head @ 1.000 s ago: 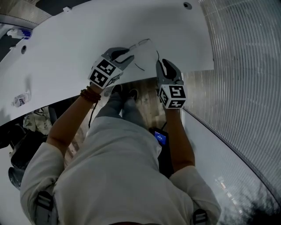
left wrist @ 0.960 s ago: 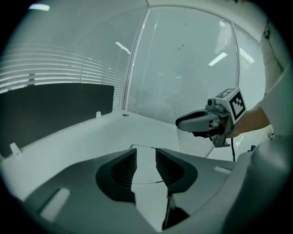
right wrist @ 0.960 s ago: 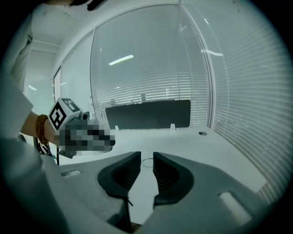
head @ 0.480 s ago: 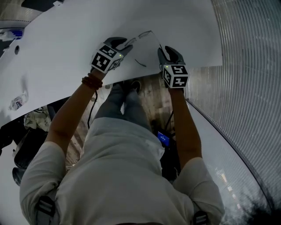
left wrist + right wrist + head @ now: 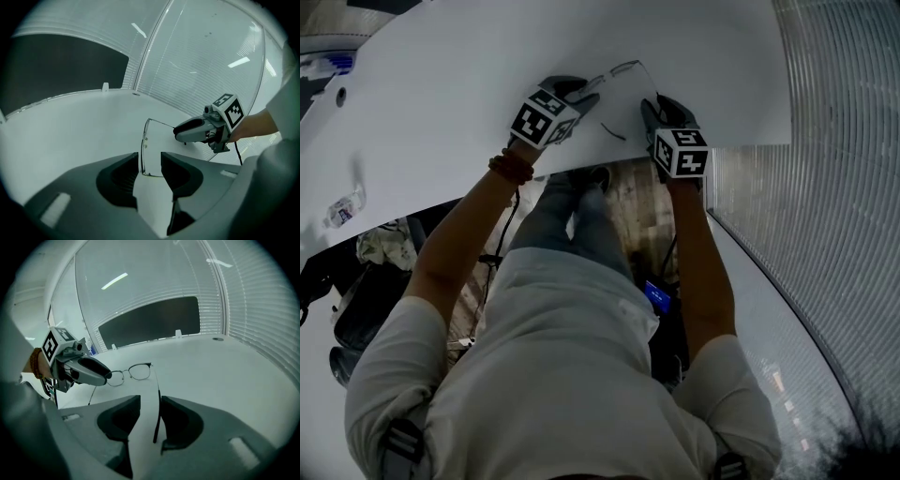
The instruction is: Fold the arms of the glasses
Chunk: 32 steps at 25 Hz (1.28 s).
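Thin wire-rimmed glasses (image 5: 621, 71) lie on the white table (image 5: 441, 103) with both arms unfolded. In the left gripper view the rim (image 5: 143, 152) stands edge-on in the gap of my left gripper (image 5: 150, 161), close to the left jaw. In the right gripper view one dark arm (image 5: 157, 413) runs between the jaws of my right gripper (image 5: 150, 404), beside the right jaw, with the lenses (image 5: 129, 373) beyond. Both sets of jaws have just been opening, and neither presses on the glasses. In the head view the left gripper (image 5: 586, 94) and right gripper (image 5: 654, 105) flank the glasses.
The table's near edge (image 5: 609, 161) runs just under both hands. A small bottle (image 5: 342, 212) lies at the table's far left. A wall of slatted blinds (image 5: 844, 187) curves along the right. A dark panel (image 5: 150, 319) stands behind the table.
Both grippers and the glasses have shifted up and right in the head view, farther over the table. The glasses, earlier held between the grippers, now lie on the tabletop.
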Motion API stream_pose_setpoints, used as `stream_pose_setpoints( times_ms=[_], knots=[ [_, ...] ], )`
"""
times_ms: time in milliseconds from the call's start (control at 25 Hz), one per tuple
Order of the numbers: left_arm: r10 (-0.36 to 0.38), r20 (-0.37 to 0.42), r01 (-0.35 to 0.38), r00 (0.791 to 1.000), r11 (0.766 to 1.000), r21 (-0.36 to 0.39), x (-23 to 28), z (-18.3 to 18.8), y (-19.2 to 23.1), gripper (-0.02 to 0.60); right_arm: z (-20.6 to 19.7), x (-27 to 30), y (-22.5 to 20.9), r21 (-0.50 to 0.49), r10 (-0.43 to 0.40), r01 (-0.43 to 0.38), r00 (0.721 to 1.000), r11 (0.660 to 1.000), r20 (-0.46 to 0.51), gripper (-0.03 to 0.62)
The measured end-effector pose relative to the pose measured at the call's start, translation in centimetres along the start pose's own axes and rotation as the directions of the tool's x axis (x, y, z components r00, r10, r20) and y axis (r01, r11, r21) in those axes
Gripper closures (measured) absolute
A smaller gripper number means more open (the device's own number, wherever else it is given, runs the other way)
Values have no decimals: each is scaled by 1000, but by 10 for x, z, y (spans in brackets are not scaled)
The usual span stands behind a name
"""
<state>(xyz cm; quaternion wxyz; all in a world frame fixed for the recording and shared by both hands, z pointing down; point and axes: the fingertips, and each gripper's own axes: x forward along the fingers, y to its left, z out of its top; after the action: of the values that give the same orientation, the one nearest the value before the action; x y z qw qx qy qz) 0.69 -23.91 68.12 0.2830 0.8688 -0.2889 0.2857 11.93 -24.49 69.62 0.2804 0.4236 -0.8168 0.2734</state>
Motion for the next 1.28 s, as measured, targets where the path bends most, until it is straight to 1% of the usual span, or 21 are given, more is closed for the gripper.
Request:
stream_pose_setpoints(
  times_ms=[360, 600, 720, 840, 1000, 1120, 1200, 1280],
  knots=[
    [-10, 10, 10, 1000, 1000, -12, 0, -3, -5, 434, 4, 6, 25, -31, 33, -33, 999, 999, 1, 462],
    [-24, 8, 24, 1000, 1000, -8, 1, -5, -12, 434, 4, 15, 53, -113, 64, -67, 998, 991, -28, 462],
    [-31, 3, 31, 1000, 999, -7, 3, -8, -15, 431, 5, 23, 65, -126, 83, -86, 996, 988, -27, 462],
    [-34, 3, 34, 999, 999, -9, 4, -11, -17, 428, 9, 29, 73, -111, 116, -117, 993, 987, -13, 460],
    [-30, 4, 30, 1000, 1000, -7, 3, -12, -19, 433, 17, 26, 78, -57, 169, -167, 985, 984, 35, 456],
    [-27, 2, 27, 1000, 1000, 0, 1, -12, -18, 439, 22, 15, 71, -23, 164, -163, 984, 986, 70, 438],
    [-26, -2, 26, 1000, 1000, 7, 1, -13, -18, 439, 23, 4, 61, 2, 149, -150, 985, 989, 92, 424],
    [-24, -6, 24, 1000, 1000, 13, 2, -13, -19, 440, 22, -11, 51, 6, 127, -128, 986, 992, 110, 418]
  ],
)
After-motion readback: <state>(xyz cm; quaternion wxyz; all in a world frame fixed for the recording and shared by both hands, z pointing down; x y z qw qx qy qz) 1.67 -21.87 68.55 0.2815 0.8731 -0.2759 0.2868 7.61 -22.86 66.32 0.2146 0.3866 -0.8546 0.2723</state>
